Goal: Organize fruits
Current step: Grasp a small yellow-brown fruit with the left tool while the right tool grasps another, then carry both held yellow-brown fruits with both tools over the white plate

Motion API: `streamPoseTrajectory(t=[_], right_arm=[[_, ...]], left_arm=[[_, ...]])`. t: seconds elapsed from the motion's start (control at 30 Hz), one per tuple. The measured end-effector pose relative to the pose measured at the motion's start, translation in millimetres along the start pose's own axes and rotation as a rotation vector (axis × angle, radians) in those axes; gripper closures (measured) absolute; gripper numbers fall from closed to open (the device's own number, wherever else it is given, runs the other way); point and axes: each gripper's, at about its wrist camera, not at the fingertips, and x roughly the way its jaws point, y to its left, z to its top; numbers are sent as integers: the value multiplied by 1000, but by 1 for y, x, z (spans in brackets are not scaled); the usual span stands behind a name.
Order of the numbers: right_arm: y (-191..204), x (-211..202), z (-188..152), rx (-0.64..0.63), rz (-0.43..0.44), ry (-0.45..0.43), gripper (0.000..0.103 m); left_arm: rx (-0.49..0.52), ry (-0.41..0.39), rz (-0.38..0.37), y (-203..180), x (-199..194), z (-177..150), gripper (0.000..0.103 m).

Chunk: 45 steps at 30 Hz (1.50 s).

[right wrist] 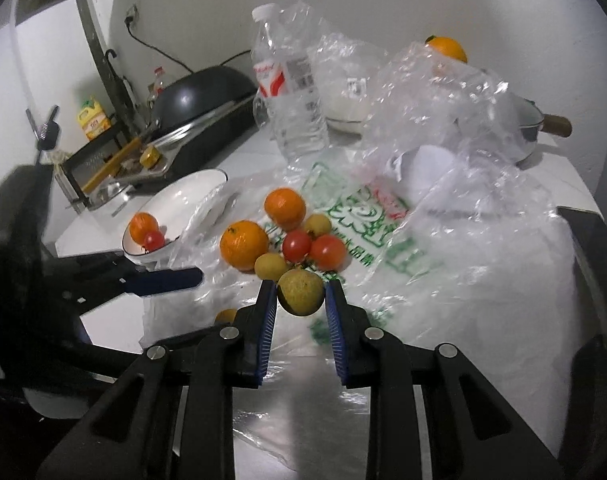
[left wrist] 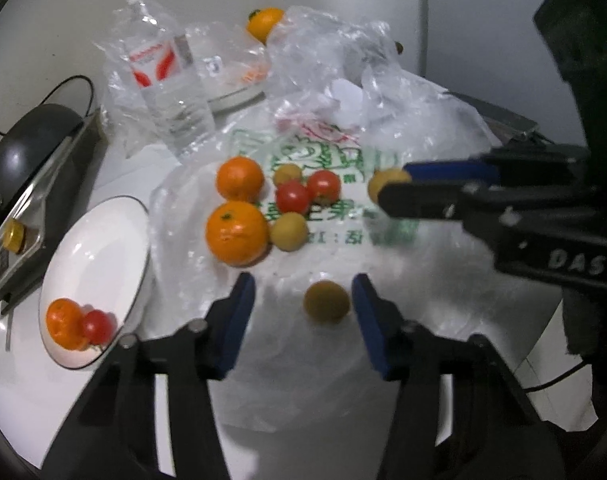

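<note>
two tools are at work here. the right tool (right wrist: 300,300) is clenched on a small yellow-brown fruit (right wrist: 300,293), pinched at its two sides and lifted a bit over the plastic bag (right wrist: 483,280). the left tool (left wrist: 303,312) is released, with its pads apart, and a second small brown fruit (left wrist: 326,301) lies loose between them on the bag, nearer the right pad; i cannot tell if that pad touches it.

these little round fruits look light and firm, with a thin skin, so i think they may roll or pop out if squeezed off centre. the best hold is across the widest middle, with a soft squeeze.

the rest of the pile sits at 12 o'clock from the left tool: two oranges (left wrist: 236,231), two red tomatoes (left wrist: 292,197) and two more small yellow fruits (left wrist: 289,231), all close together. the tomatoes look soft and may bruise. the oranges look heavier and wide.

the white bowl (left wrist: 103,248) sits at 9 o'clock from the left tool, on the tabletop (left wrist: 19,380), with one orange and one tomato in it already.

the bag is crinkly and slippery, so fruit may slide on it. a water bottle (left wrist: 171,92) and more crumpled plastic (left wrist: 327,52) stand at 12 o'clock behind the pile. a dark pan (left wrist: 31,140) sits at 10 o'clock. nothing stands between the fruit and the bowl.
</note>
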Motion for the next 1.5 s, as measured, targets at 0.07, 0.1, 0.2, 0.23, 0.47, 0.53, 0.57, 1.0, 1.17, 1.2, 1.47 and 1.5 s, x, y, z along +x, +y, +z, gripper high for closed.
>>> streamPoseTrajectory(t=[0.07,0.1,0.2,0.23,0.47,0.53,0.57,1.0,1.17,1.2,1.47,1.5], right_arm=[[-3,-3,0,6,2,-8,76],[-5,-3,0,9,2,-8,76],[-10,-5,0,18,2,-15,76],[-11,-5,0,17,0,-19,76],[-10,-10,2,22,3,-34,76],[-8,-12,3,16,0,-39,76],[-8,-12,3,16,0,-40,76],[22,-23,10,-30,-24,-63,76],[35,-25,15,-45,-40,-66,76],[39,-25,16,-51,-43,-68,76],[60,-21,23,-75,-60,-72,76],[64,-20,25,-81,-62,-72,76]], left_arm=[[13,16,-1,-5,5,1,62],[20,28,-2,-8,8,2,65],[38,52,-4,-13,15,1,68],[39,55,-5,-14,15,0,70],[27,58,-15,-12,16,-1,75],[25,45,-16,-11,12,-1,76],[24,36,-16,-11,10,0,76],[22,-67,-6,4,-22,4,76],[-4,-132,4,17,-39,8,76],[-9,-143,9,20,-42,8,76],[-52,-185,41,49,-60,-5,75],[-58,-190,43,53,-63,-7,75]])
